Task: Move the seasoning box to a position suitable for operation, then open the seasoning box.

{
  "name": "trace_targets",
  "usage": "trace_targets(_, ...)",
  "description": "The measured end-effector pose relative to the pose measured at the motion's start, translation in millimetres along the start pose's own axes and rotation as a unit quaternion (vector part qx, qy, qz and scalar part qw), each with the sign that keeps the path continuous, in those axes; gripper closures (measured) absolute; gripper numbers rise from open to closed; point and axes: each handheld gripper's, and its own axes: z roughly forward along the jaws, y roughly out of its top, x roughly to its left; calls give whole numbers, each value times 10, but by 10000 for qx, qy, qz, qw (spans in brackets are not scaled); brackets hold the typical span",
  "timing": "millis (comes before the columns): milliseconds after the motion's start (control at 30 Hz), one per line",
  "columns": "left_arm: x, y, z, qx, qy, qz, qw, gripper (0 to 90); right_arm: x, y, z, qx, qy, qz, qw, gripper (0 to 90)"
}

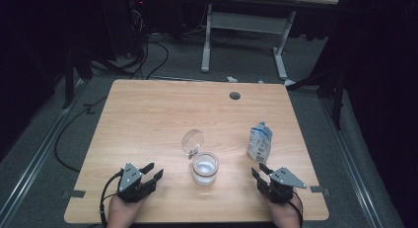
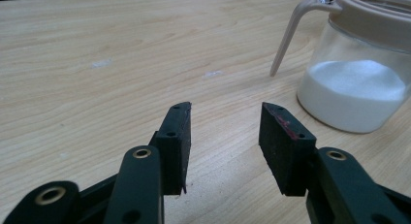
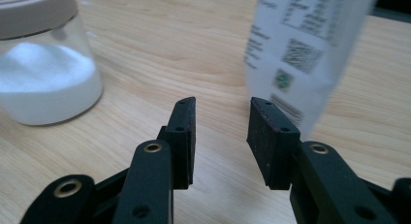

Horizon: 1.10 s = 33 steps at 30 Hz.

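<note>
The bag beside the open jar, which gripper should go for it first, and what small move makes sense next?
Probably the right gripper: ease it forward so its open fingers straddle the bag. The bag stands just ahead of it, while the jar already has its lid flipped open and some white powder inside, so a refill looks likely. The left gripper rests open, nearer the jar.

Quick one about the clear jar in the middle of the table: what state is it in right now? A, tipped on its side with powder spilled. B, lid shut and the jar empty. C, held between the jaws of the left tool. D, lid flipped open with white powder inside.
D: the jar stands upright with its round lid swung back, white powder fills its lower part, and both tools sit apart from it.
</note>
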Motion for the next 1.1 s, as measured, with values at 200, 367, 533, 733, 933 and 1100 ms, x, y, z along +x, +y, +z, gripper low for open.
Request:
trace_targets(200, -28, 30, 25, 87, 17, -107, 9999, 560, 194, 62, 149, 101, 115, -115, 9998, 675)
trace_targets(367, -40, 70, 44, 113, -21, -182, 9998, 633, 330, 114, 225, 80, 302, -211, 9993, 729)
trace_targets(533, -72, 138, 103, 182, -208, -229, 9994, 750, 468, 130, 264, 78, 492, -404, 9979, 868)
trace_targets(733, -144, 273, 209, 76, -300, -338, 9990, 857, 569, 122, 293, 186, 741, -537, 9956, 900)
trace_targets(933, -199, 439, 378, 10, -387, -497, 9980, 864, 643, 134, 307, 182, 853, -614, 9943, 900)
trace_targets(1100, -220, 588, 466, -72, -415, -533, 9977, 879, 727, 146, 349, 208, 972, -703, 9926, 900)
